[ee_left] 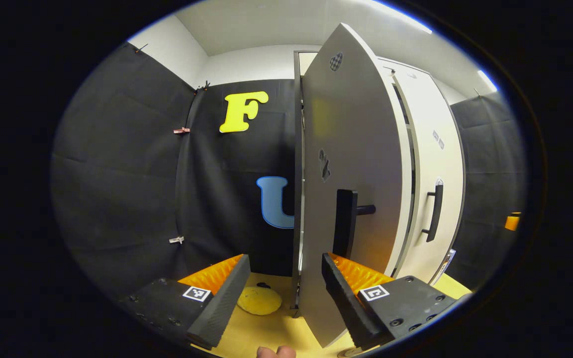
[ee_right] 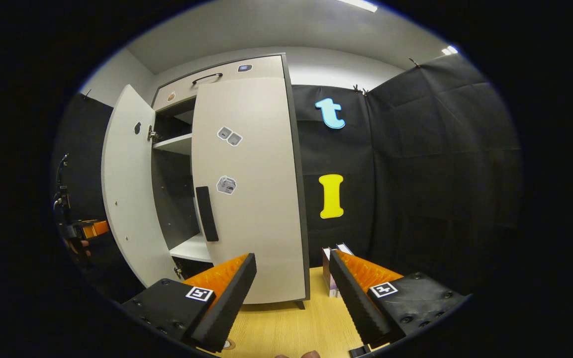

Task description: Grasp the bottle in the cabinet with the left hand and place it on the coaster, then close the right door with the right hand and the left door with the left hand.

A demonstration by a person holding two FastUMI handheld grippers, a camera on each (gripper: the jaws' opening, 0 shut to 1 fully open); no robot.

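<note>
In the left gripper view, the left gripper (ee_left: 286,293) hangs with its jaws wide apart and nothing between them, low over a pale wooden table (ee_left: 266,338). Straight ahead stands the left door (ee_left: 351,174) of the cabinet, swung out so its edge and outer face point toward the camera; its dark handle (ee_left: 344,223) sits just above the right finger, and the door's lower edge crosses in front of that finger's tip. Past it to the right lies the right door (ee_left: 438,164), flat against the cabinet front, with its own dark bar handle (ee_left: 433,214). A round yellow coaster (ee_left: 259,301) lies on the table between the two fingers, near the left one, just beside the foot of the open door; whether anything stands on it is hard to tell, and the bottle cannot be made out here. A fingertip pokes in at the bottom edge. In the right gripper view, the right gripper (ee_right: 291,298) is likewise spread open and empty, above the same table. The cabinet (ee_right: 217,79) rises ahead on the left: right door closed, left door swung outward, bare shelves (ee_right: 174,144) visible in the gap. A small box (ee_right: 330,271) stands just beside the right finger, partly hidden by it. The left gripper shows dimly at the far left edge.
</note>
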